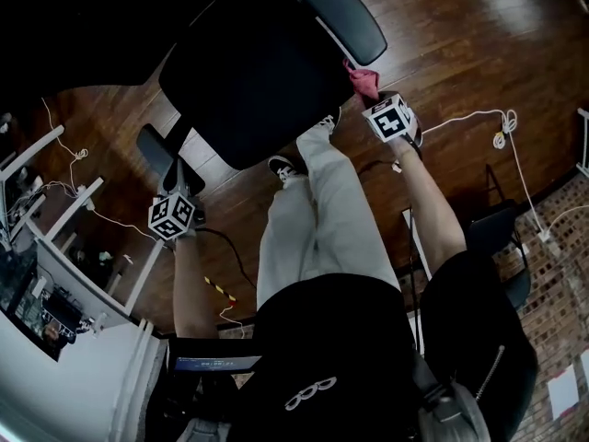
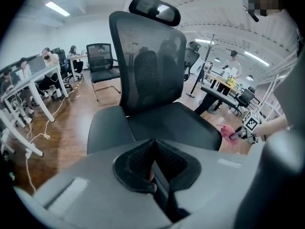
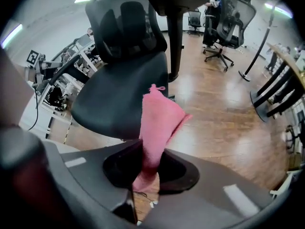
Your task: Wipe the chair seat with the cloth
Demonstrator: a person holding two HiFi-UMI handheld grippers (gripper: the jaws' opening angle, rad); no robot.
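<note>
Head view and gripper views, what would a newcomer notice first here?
The pink cloth stands out, clamped in the right gripper beside the seat's edge. The big black chair seat fills the middle, with the left gripper shut and empty at its other side.

We wear a black short-sleeved top with a small white looped mark, pale grey trousers and dark shoes with white soles. The left gripper and right gripper have grey shells with black textured pads. Each carries a white cube printed with black square markers.
</note>
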